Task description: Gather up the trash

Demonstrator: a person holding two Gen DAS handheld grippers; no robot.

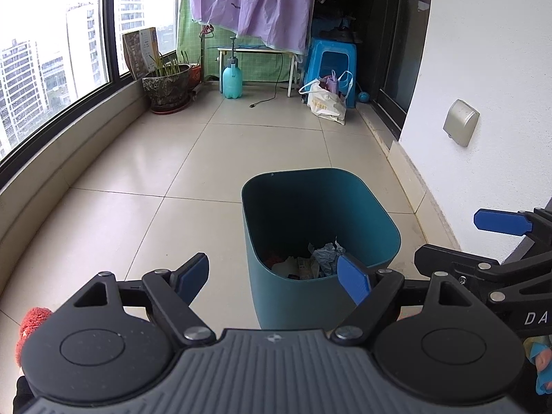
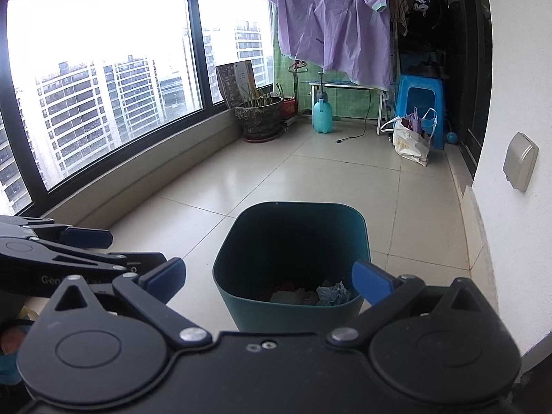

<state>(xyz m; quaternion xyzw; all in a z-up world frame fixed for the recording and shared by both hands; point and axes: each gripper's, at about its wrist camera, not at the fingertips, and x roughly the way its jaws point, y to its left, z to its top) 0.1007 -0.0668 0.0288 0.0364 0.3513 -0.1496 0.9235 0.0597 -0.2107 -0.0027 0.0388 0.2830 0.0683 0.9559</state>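
A teal trash bin (image 1: 321,241) stands on the tiled balcony floor (image 1: 172,158), crumpled paper (image 1: 326,253) and scraps at its bottom. The left gripper (image 1: 276,276) hangs above the bin's near rim, jaws apart and empty. The right gripper (image 1: 490,238) reaches in from the right edge, beside a white wall (image 1: 483,51).

- My left wrist camera sits just behind my left gripper (image 1: 274,274), looking forward and downward along its fingers into the teal bin (image 1: 321,241) close below.
- My right wrist camera does likewise over my right gripper (image 2: 270,281), the bin (image 2: 291,262) equally near.
- Both share the bin, the tiled floor (image 1: 172,158), the window wall and the far-end stool (image 1: 331,65); each catches the other gripper at its edge.
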